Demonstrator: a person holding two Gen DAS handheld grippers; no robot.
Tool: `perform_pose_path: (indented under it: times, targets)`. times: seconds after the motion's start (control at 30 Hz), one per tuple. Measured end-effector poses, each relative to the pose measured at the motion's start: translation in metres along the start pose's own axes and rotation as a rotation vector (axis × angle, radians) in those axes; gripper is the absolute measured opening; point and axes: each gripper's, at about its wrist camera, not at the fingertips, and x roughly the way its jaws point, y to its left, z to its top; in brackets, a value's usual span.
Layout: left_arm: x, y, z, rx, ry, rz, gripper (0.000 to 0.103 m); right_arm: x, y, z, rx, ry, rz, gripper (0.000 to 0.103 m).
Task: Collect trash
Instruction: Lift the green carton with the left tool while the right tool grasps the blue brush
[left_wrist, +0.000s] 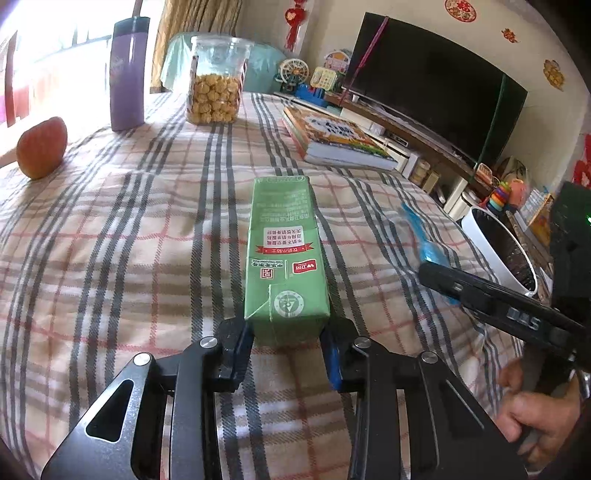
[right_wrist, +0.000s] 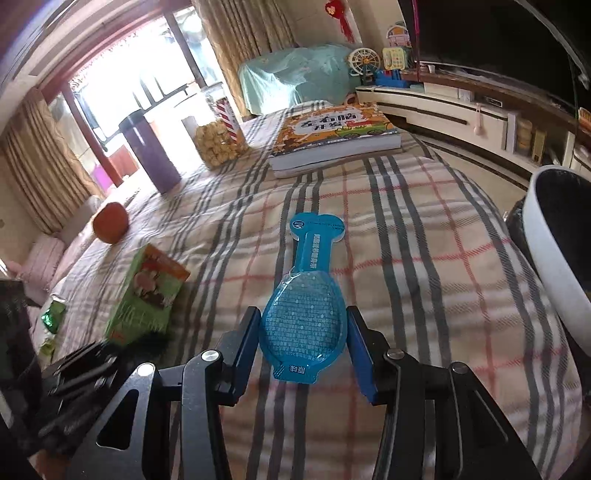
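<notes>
Left gripper (left_wrist: 287, 349) sits low over the plaid tablecloth (left_wrist: 129, 236), jaws spread wider than the green carton (left_wrist: 286, 254). Carton lies flat, lengthwise away from the camera, near end between the two fingertips. Left pad looks just beside the carton edge, right pad has a visible gap; can't tell for sure if either touches, but it's not clamped.

Right gripper (right_wrist: 303, 349) also has its jaws parted, one on each side of the round end of the blue plastic pouch (right_wrist: 304, 314). Pouch is flat on the cloth, narrow neck pointing away. Small gaps on both sides, no squeeze.

From the left wrist view, the right gripper's black body comes in from the right edge with a bare hand (left_wrist: 535, 410) holding it, over the blue pouch.

Further out:
- white trash bin (right_wrist: 554, 266) with black liner, off the table's right edge, near the pouch
- thick book (left_wrist: 332, 138) lying flat at the far right of the table
- clear jar of snacks (left_wrist: 216, 81) and purple tumbler (left_wrist: 127, 74) standing upright at the far end, near each other
- orange fruit (left_wrist: 42, 147) at the far left, well apart from the carton
- crumpled green wrapper (right_wrist: 51, 317) at the left table edge, blurred in the right wrist view
</notes>
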Motion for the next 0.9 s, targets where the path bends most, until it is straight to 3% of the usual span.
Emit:
perform_pose_path:
  times: [0.23, 0.4, 0.9]
  targets:
    - [-0.015, -0.015, -0.007, -0.009, -0.019, 0.012, 0.031, -0.031, -0.012, -0.008, 0.028, -0.026, 0.072, 0.047]
    - [-0.02, -0.047, -0.014, 0.045, -0.004, -0.016, 0.031, -0.051, -0.024, -0.015, 0.047, -0.054, 0.098, 0.047]
    - [-0.013, -0.127, -0.01, 0.172, 0.016, -0.109, 0.031, -0.098, -0.078, -0.028, 0.128, -0.113, 0.072, 0.047]
